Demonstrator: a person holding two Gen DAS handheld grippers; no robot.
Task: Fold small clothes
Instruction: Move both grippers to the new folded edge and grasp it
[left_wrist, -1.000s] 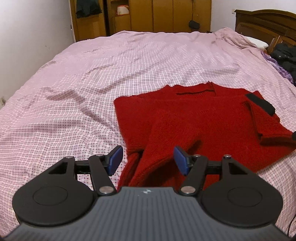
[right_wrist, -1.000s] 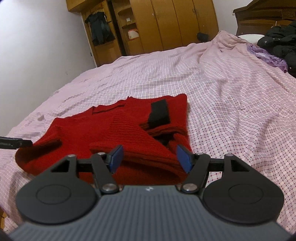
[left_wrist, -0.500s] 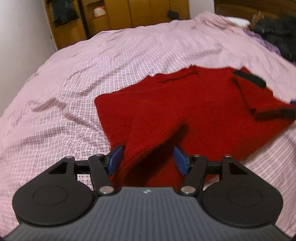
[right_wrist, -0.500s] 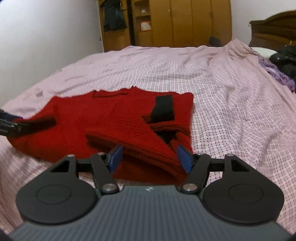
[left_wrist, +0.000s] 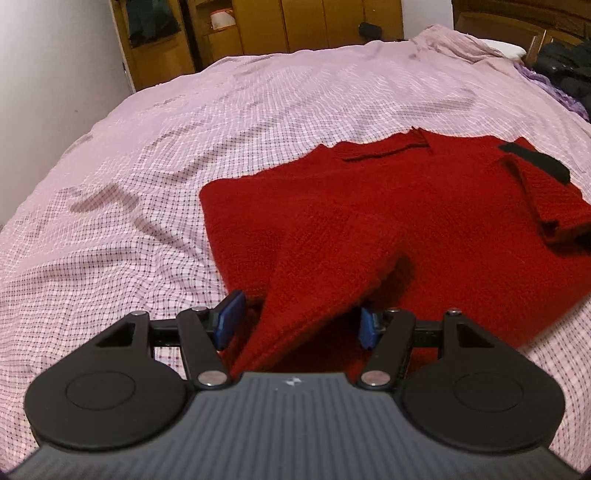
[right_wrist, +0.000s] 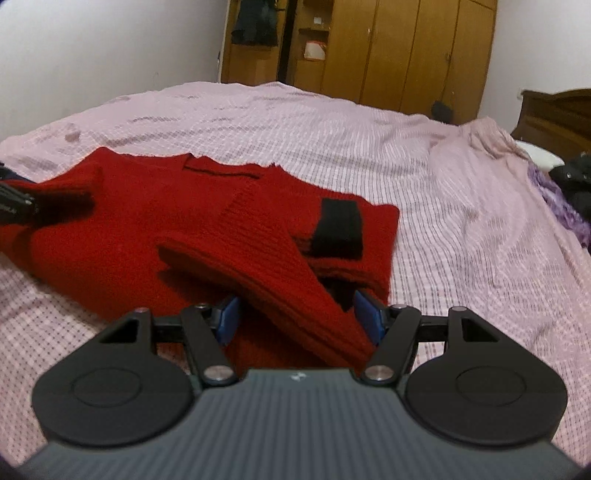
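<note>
A wide bed (left_wrist: 258, 110) filled both views, covered by a pink sheet (right_wrist: 369, 147) with a fine dark check, rumpled into shallow creases. At the far end of the room stood a wooden wardrobe (right_wrist: 406, 48) with tall closed doors and an open section with shelves, where a small white box (right_wrist: 315, 50) sat; whether anything was printed on it was too blurred to tell. Dark clothes (right_wrist: 255, 22) hung in the open section on the left. A white wall (right_wrist: 110, 48) rose on the left, and a dark wooden headboard (right_wrist: 554, 114) stood at the far right, with a heap of dark clothing (left_wrist: 565, 70) and a purple cloth (right_wrist: 561, 203) lying near it on the bed.

The red sweater (left_wrist: 351, 221) lay spread on the near part of the sheet, its neck turned toward the far side. A sleeve with a black cuff (right_wrist: 338, 227) was folded in over its right side.

The left gripper (left_wrist: 297, 325) had its blue pads well apart, and a raised fold of the sweater's near left edge ran between them; whether the pads pressed on it could not be told. The right gripper (right_wrist: 299, 319) stood likewise half-wide, with a lifted fold of the near right edge passing between its pads, the grip again unclear. No writing could be read anywhere.
</note>
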